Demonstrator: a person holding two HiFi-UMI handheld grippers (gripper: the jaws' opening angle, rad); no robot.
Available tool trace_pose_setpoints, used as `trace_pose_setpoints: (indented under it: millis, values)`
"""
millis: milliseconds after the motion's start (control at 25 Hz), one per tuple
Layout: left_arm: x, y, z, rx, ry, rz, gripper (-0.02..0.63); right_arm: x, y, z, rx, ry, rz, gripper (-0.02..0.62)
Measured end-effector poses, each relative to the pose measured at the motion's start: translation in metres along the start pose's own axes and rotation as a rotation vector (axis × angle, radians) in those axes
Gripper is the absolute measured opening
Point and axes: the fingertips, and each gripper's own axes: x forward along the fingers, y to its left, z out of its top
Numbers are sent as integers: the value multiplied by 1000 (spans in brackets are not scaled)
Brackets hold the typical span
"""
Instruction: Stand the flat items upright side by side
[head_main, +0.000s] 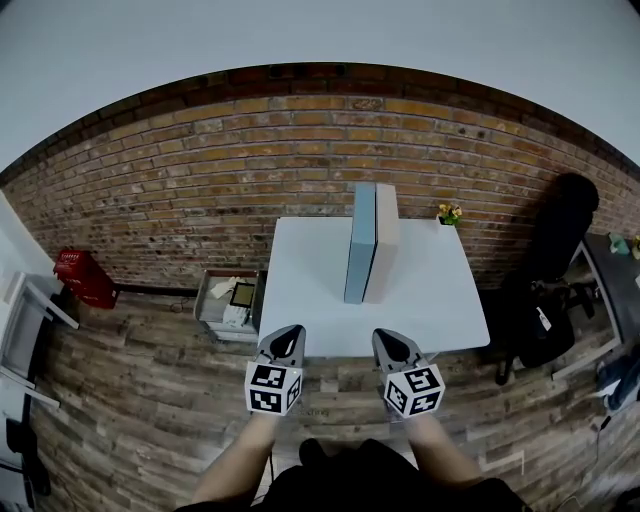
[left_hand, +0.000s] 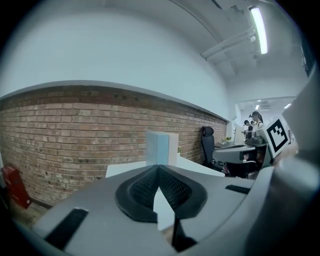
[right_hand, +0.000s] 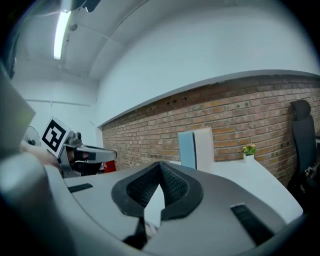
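- White bench lay straight ahead of both claws, whose tips hung at its near edge.
- Left claw was clenched tight, its jaws meeting with nothing between them, and it touched none of the bench's things.
- Right claw was likewise clenched and empty, level with the left one, with a gap between the two.
- Blue-grey panel stood upright on the bench, ahead of the claws and roughly midway between them, well apart from both.
- Cream panel also stood upright, right against the blue-grey panel on the side nearer the right claw.
- Potted flower sat at the bench's far right corner, beyond the right claw.
- Brick wall rose behind the bench, and a black office chair stood off to the right of the right claw.
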Motion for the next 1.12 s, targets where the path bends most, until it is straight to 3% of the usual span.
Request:
trace_pose_setpoints:
  millis: [240, 520, 720, 1120]
  values:
    - [5, 40, 52, 23, -69, 36, 14, 21, 14, 57, -40, -55, 46, 15]
    - [13, 35, 83, 68, -121, 16, 12, 12, -13, 107, -10, -128, 45, 14]
    - [17, 36, 94, -1, -164, 44, 12, 7, -34, 117, -68, -160, -2, 14]
    - [23, 23, 105, 33, -162, 52, 12, 5, -39, 117, -65, -166, 10, 14]
